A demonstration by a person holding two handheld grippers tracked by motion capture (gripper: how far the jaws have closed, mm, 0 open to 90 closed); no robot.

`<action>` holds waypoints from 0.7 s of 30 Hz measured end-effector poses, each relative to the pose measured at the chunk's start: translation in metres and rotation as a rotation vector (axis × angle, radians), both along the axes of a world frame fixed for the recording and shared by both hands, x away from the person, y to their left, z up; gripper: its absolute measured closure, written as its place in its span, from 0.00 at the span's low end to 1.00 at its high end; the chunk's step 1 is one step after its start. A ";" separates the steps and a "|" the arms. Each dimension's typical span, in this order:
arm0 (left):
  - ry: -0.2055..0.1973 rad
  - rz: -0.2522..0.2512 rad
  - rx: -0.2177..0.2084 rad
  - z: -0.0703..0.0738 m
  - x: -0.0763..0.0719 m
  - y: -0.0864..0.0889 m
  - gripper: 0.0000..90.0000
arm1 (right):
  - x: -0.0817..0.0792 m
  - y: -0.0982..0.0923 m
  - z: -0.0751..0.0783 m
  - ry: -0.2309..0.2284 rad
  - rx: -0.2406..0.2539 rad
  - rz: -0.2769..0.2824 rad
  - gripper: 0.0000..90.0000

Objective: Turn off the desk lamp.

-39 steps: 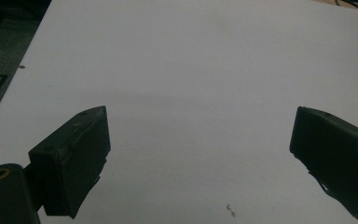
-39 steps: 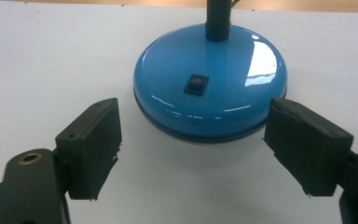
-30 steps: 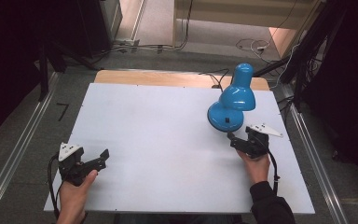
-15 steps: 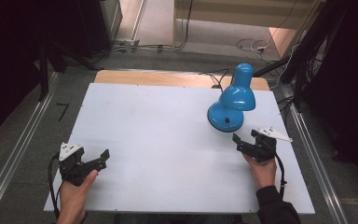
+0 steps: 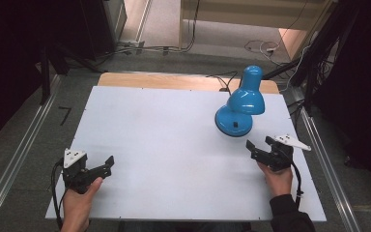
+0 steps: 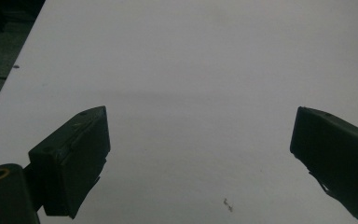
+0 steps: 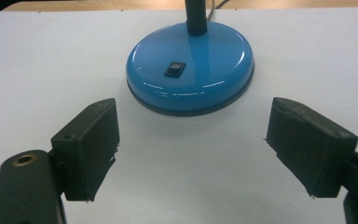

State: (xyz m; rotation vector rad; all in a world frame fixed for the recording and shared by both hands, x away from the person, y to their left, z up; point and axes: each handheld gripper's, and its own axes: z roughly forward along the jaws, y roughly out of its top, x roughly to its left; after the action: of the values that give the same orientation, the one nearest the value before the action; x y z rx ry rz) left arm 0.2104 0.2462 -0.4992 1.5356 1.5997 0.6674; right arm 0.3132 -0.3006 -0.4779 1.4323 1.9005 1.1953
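A blue desk lamp (image 5: 234, 121) stands at the far right of the white tabletop (image 5: 164, 130), its shade (image 5: 246, 100) bent over the round base. My right gripper (image 5: 259, 143) is open a short way in front of the base, touching nothing. In the right gripper view the lamp base (image 7: 200, 56) with its black switch (image 7: 174, 69) lies just beyond my open right gripper (image 7: 191, 140). My left gripper (image 5: 105, 165) rests open at the near left corner. The left gripper view has my left gripper (image 6: 200, 149) spread over bare white tabletop (image 6: 200, 70).
A wooden strip (image 5: 164, 80) runs along the table's far edge, and the lamp's cable (image 5: 224, 77) trails over it. Metal rails (image 5: 19, 154) flank the table on both sides. Dark equipment and floor cables lie beyond.
My right gripper has drawn back a little from the lamp base, toward the near right. The left gripper and the lamp have stayed put.
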 end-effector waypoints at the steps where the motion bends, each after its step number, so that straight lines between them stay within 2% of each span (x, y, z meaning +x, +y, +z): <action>1: 0.000 -0.002 0.004 0.000 0.000 0.000 0.06 | -0.001 -0.001 0.000 0.002 -0.003 0.004 0.17; 3: -0.002 -0.001 0.006 0.000 0.000 -0.001 0.06 | -0.002 -0.003 0.000 0.008 -0.019 0.009 0.17; 9: -0.004 0.000 0.017 0.000 0.000 -0.002 0.06 | -0.007 -0.013 0.000 0.003 -0.022 -0.007 0.17; 21: 0.000 0.009 0.014 -0.001 0.001 -0.002 0.06 | -0.021 -0.026 0.001 -0.007 -0.057 -0.017 0.17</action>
State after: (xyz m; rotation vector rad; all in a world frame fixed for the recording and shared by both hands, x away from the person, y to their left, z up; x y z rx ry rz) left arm 0.2117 0.2440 -0.4997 1.5394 1.6061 0.6841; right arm 0.2923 -0.3265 -0.4770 1.4096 1.8981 1.1284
